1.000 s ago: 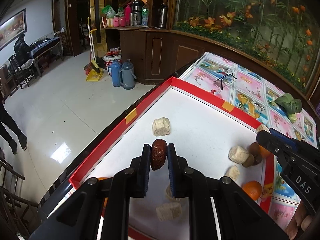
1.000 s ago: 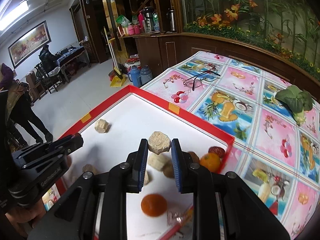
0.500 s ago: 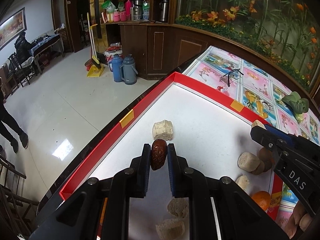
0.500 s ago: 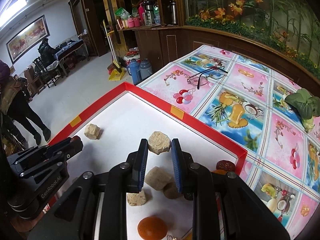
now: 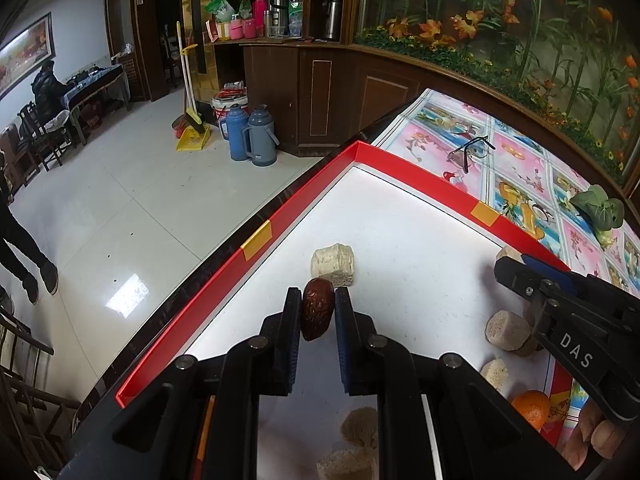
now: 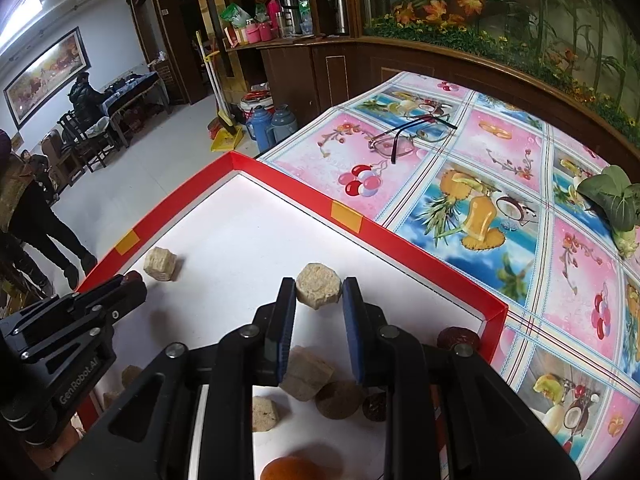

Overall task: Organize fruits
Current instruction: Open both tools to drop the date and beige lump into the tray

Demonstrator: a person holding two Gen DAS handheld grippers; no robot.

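My left gripper is shut on a dark red date, held above the white floor of the red-rimmed tray. Just beyond it a beige cake chunk lies on the tray. My right gripper is shut on another beige chunk, lifted over the tray. Beneath it lie more beige chunks, a round brown piece, a date by the rim and an orange fruit. In the left wrist view the right gripper enters from the right, near an orange.
The tray sits on a table with a fruit-pattern cloth. Eyeglasses and a leafy green vegetable lie on the cloth beyond the tray. The table edge drops to a tiled floor at left, where a person stands.
The right gripper with its beige chunk has moved farther over the tray, leaving the pile of pieces nearer the camera. The left gripper still holds the date in about the same place.
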